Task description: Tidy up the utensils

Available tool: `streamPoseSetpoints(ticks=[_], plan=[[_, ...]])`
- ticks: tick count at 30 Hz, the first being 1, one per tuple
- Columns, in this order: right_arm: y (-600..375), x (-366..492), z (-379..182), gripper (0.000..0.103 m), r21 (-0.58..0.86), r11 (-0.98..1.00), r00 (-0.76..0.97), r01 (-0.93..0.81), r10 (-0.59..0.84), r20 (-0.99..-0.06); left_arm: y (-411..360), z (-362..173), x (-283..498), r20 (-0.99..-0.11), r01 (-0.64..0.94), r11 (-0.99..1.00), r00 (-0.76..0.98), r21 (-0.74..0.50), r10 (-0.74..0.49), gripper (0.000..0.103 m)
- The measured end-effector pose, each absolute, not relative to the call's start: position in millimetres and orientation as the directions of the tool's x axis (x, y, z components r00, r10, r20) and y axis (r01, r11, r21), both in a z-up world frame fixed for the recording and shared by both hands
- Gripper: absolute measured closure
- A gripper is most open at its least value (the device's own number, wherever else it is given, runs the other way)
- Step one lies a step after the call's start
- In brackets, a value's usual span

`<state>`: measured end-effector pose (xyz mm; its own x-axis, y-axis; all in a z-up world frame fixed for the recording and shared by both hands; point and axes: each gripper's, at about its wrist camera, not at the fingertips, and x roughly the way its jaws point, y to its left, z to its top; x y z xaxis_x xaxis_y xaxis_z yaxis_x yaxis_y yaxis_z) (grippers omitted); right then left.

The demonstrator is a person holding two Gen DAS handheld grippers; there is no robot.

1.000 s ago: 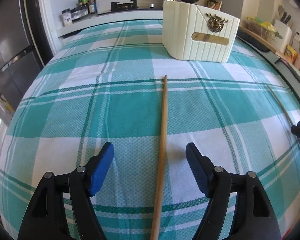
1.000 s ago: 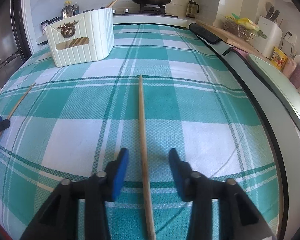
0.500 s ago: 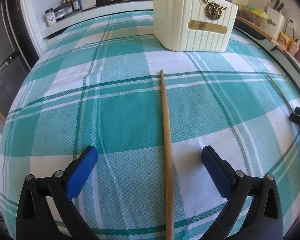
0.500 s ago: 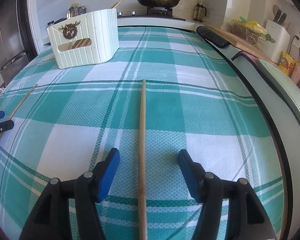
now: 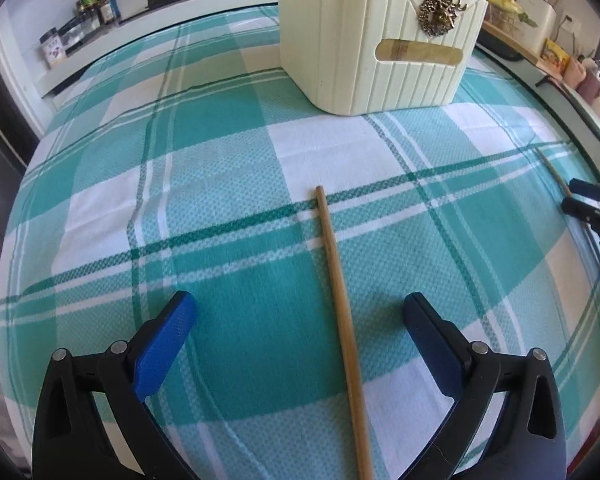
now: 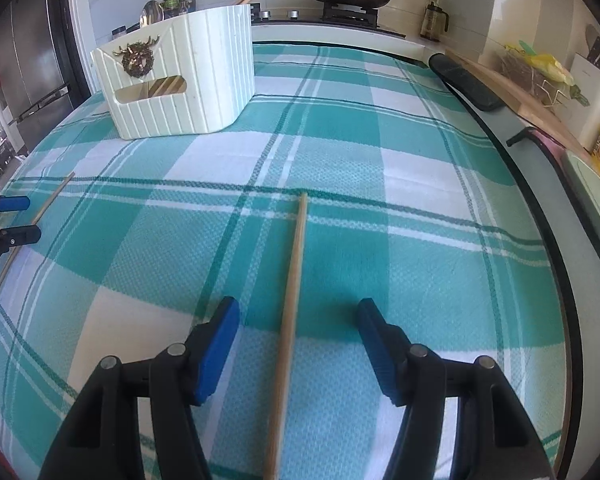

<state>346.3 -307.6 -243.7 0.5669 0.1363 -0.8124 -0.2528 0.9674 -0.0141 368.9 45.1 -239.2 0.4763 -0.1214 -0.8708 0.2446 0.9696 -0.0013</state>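
the left gripper (image 5: 300, 320) has its jaws spread wide, having just been opening, and a wooden chopstick (image 5: 340, 304) lies flat on the teal and white checked tablecloth (image 5: 220, 152) between them, nearer the right-hand pad, touched by neither. its far tip points past the jaws toward the cream ribbed utensil holder (image 5: 364, 40), which stands upright well ahead of the fingertips with a brass deer emblem on its front.

the right gripper (image 6: 298, 324) also has its jaws apart, less widely, after opening a little; a second chopstick (image 6: 292, 300) lies between the blue pads, roughly centred and clear of both. the same utensil holder (image 6: 188, 80) stands far ahead and left of these jaws, with chopsticks and a spoon sticking out of its top.
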Motion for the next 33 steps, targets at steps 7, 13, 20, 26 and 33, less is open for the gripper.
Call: streamPoseSetpoints(ticks=[7, 13, 20, 26, 33], plan=[[-292, 384, -242, 0.060, -0.013, 0.960, 0.560, -0.278, 0.151, -0.815, 30, -233, 380, -0.853, 0.270, 0.963, 0.502, -0.002, -0.142, 0.037], [-286, 397, -238, 0.097, -0.021, 0.965, 0.554, -0.263, 0.133, -0.822, 26, -229, 379, -0.836, 0.276, 0.961, 0.526, -0.004, -0.155, 0.088], [-289, 388, -214, 0.098, 0.106, 0.966, 0.572, -0.238, 0.227, -0.788, 50, -219, 375, -0.815, 0.203, 0.971, 0.537, -0.128, -0.219, 0.099], [-288, 344, -154, 0.098, 0.185, 0.936, 0.642, -0.299, 0.341, -0.687, 65, -169, 339, -0.716, 0.219, 0.954, 0.631, -0.206, -0.299, 0.099], [-290, 292, -98, 0.097, 0.235, 0.901, 0.691, -0.365, 0.432, -0.579, 76, -101, 290, -0.577, 0.271, 0.931, 0.731, -0.245, -0.364, 0.099]])
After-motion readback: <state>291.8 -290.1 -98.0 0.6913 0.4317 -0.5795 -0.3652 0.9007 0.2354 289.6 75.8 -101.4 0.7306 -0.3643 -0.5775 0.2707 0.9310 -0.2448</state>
